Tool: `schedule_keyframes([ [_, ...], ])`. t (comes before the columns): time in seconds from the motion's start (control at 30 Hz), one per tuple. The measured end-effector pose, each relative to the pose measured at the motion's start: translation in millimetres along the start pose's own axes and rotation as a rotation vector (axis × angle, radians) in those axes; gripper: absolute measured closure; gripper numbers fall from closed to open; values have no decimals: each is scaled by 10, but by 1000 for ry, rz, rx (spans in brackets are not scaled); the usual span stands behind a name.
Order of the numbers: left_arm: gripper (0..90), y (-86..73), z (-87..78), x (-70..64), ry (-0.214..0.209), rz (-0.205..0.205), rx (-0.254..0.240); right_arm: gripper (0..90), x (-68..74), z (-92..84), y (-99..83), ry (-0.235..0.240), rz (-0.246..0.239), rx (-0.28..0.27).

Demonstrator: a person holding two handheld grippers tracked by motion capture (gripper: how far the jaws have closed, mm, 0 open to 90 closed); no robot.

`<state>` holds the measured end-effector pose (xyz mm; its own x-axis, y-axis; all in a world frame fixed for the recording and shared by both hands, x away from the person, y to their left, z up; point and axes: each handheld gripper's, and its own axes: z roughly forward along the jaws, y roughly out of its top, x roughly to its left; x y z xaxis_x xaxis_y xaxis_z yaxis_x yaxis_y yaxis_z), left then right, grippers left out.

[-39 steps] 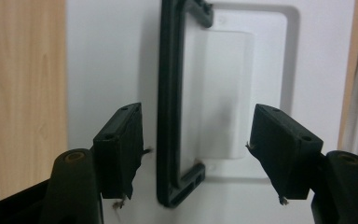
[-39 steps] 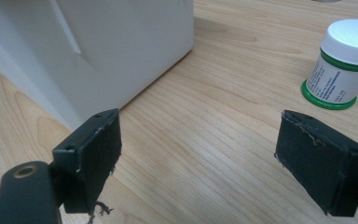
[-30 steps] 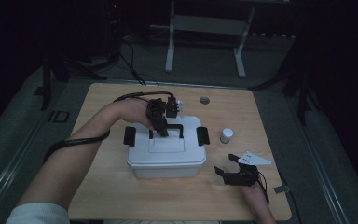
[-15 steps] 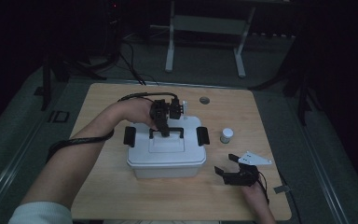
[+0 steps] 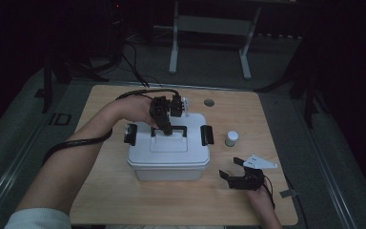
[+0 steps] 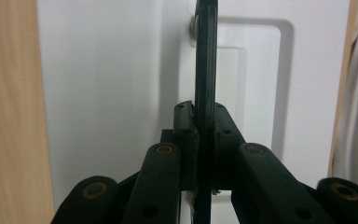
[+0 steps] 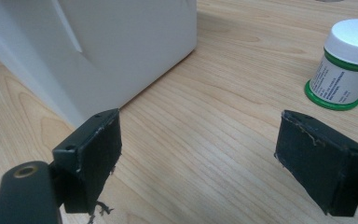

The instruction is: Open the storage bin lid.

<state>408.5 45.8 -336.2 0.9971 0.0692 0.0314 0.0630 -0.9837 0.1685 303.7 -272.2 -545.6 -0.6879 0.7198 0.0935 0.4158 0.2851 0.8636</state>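
Note:
A white plastic box [image 5: 167, 152] with black side latches stands mid-table. Its black lid handle [image 5: 177, 129] stands upright. My left gripper [image 5: 166, 128] reaches over the lid from the far left, and its jaws have just been closing on that handle. In the left gripper view the handle [image 6: 205, 60] runs as a thin black bar between the pads of that gripper [image 6: 204, 121], above the white lid [image 6: 112, 70]. My right gripper [image 5: 229, 168] rests open at the box's front right corner. In the right gripper view it [image 7: 200, 158] holds nothing.
A small white bottle with a green band [image 5: 231, 138] [image 7: 349, 65] stands right of the box. A grey round disc [image 5: 209, 102] lies near the wooden table's [image 5: 124, 200] far edge. The box wall [image 7: 121, 42] is close to the right gripper's left jaw.
The left gripper's jaws have closed on the lid handle and the hand has shifted slightly. The right gripper has kept still.

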Motion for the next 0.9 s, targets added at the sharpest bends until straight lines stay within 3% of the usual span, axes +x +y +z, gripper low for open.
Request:
schedule_keyframes([
  [0.23,835,-97,-165,1,12,-17,-21,141,-1,-1,0,0,6,0],
  [0.43,835,-269,-286,-3,16,-48,-26,141,-2,0,-1,-1,6,0],
  [0.9,836,-778,-465,19,38,-148,-34,141,3,9,5,-4,9,5],
])
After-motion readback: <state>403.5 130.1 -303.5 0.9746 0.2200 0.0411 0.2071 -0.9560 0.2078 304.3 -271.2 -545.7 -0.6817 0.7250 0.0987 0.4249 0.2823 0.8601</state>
